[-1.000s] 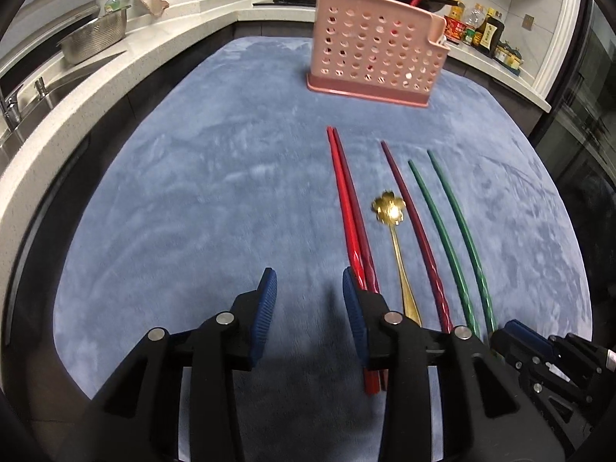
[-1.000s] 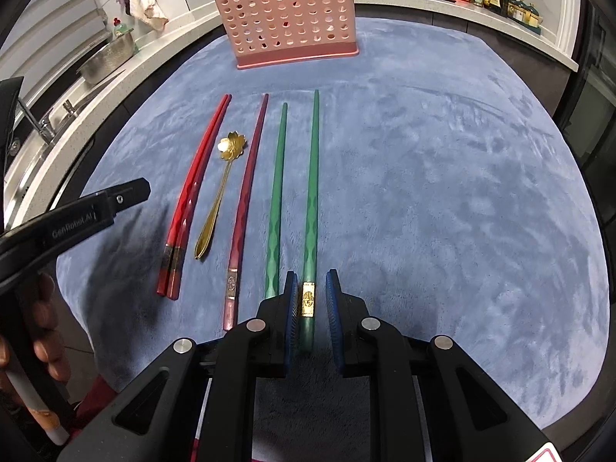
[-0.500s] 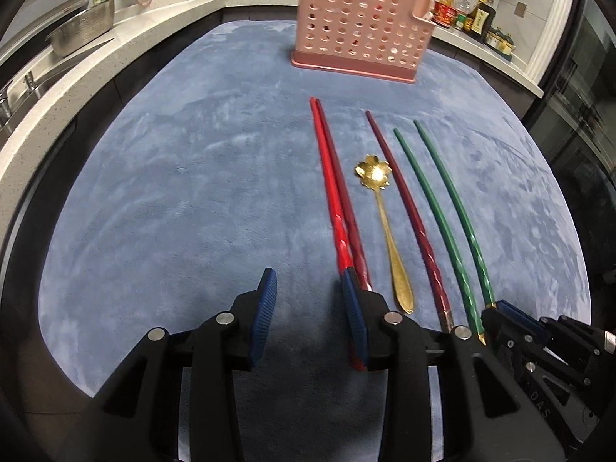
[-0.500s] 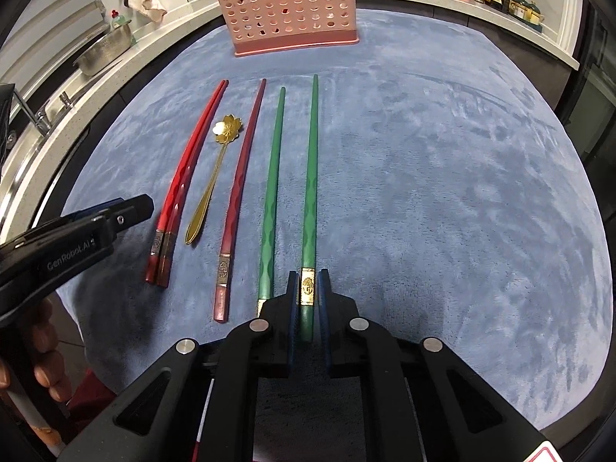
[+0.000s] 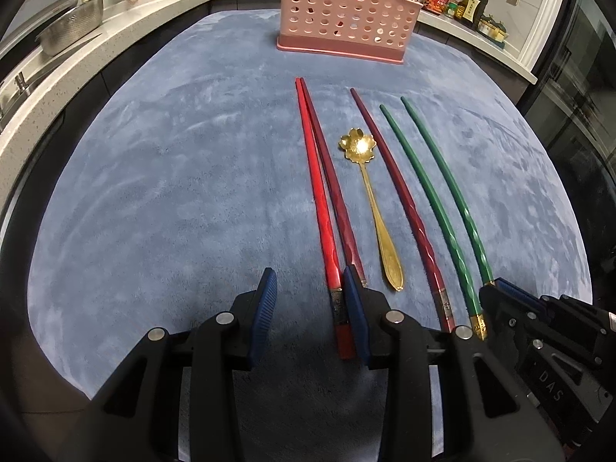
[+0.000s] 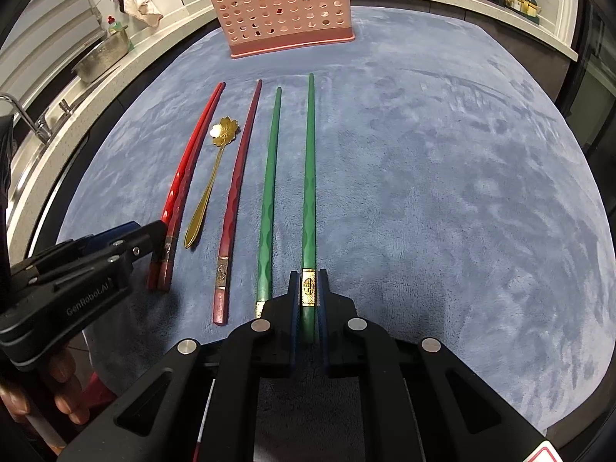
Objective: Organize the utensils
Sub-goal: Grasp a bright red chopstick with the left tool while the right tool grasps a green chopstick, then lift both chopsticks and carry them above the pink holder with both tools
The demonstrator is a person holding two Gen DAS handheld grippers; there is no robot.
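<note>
My right gripper (image 6: 308, 296) is shut on the gold-banded near end of the right green chopstick (image 6: 309, 177), which lies flat on the blue mat (image 6: 442, 192). Its twin, the left green chopstick (image 6: 269, 177), lies beside it. My left gripper (image 5: 308, 308) is open low over the mat. The near end of the bright red chopstick (image 5: 323, 208) lies between its pads, close to the right pad. The darker red chopstick (image 5: 338, 200) runs under that finger. A gold flower spoon (image 5: 369, 200) and a single dark red chopstick (image 5: 404, 200) lie between the two grippers. The pink perforated holder (image 5: 342, 11) stands at the mat's far end.
A white counter (image 5: 77, 77) curves around the mat, with a metal colander (image 5: 73, 30) and a sink tap (image 6: 27, 115) at the left. Sauce bottles (image 5: 462, 0) stand at the back right. A hand (image 6: 65, 385) holds the left gripper's handle. The right gripper (image 5: 496, 292) shows at the lower right.
The right jaws have closed onto the green chopstick's end. The left gripper has sunk and shifted, so the bright red chopstick's end now lies inside its right pad.
</note>
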